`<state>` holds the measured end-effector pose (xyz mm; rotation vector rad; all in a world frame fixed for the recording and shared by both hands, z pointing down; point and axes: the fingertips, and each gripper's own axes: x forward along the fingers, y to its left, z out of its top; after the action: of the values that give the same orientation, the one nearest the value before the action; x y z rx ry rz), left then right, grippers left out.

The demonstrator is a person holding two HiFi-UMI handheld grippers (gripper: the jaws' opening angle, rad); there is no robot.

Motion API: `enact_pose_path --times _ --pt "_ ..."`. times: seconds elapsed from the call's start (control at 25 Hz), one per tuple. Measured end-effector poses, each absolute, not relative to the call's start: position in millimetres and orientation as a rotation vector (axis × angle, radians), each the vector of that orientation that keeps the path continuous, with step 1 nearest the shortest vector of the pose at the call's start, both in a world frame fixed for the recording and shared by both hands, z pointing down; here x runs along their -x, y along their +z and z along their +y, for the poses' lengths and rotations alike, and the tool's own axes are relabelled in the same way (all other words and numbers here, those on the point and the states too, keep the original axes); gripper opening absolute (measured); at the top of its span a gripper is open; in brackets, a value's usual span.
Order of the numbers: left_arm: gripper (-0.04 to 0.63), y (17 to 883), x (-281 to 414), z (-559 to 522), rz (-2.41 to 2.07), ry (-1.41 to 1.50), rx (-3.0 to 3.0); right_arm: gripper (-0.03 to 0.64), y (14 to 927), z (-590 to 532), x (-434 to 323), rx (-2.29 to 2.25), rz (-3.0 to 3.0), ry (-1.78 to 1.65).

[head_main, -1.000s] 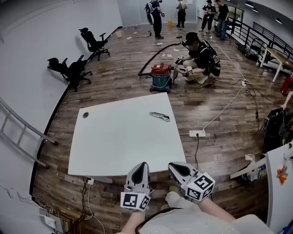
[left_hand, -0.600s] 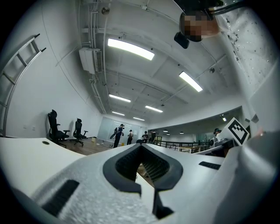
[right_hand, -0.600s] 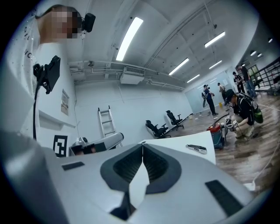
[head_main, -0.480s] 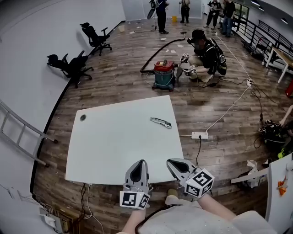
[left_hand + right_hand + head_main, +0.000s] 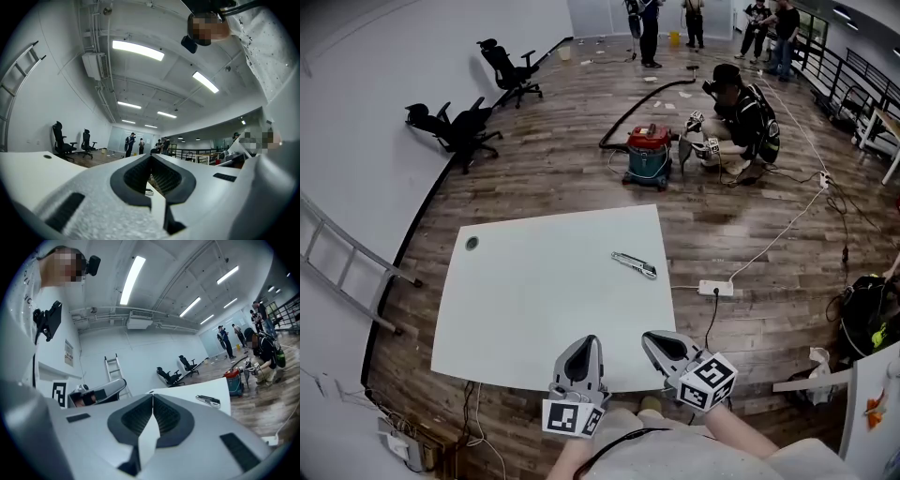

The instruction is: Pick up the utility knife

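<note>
Both claws were held side by side over the near edge of the white tabletop (image 5: 516, 309), pointing away from the person across it.

Left claw (image 5: 589, 341): jaws together at the tips, nothing between them. Its own view showed the tips (image 5: 151, 156) meeting, with only the room beyond.

Right claw (image 5: 651, 338): jaws likewise shut and empty; its view showed the tips (image 5: 153, 395) closed in a single seam.

Utility knife (image 5: 635, 265): lying flat on the tabletop near the right edge, toward the far corner, angled across it. It was well apart from both claws and touched by neither. In the right gripper view it (image 5: 208, 401) sat ahead and to the right of the closed tips.

The tabletop had a small round hole (image 5: 472, 243) near its far left corner. On the wood floor past the far edge stood a red-topped canister vacuum (image 5: 649, 155), with a person (image 5: 742, 112) crouched beside it. A white power strip (image 5: 715, 289) lay on the floor to the tabletop's right. A ladder (image 5: 347, 272) leaned on the left wall.
</note>
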<state>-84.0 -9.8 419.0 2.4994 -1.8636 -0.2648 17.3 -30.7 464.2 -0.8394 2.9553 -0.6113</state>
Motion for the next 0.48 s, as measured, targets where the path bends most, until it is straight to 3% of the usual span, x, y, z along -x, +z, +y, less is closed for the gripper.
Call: enact_pose_path --times 0.48 --pt "0.008 444 93 -42 -1.828 -0.276 -2.474 0.008 489 -61 -8 0.852 2.968 -0.656"
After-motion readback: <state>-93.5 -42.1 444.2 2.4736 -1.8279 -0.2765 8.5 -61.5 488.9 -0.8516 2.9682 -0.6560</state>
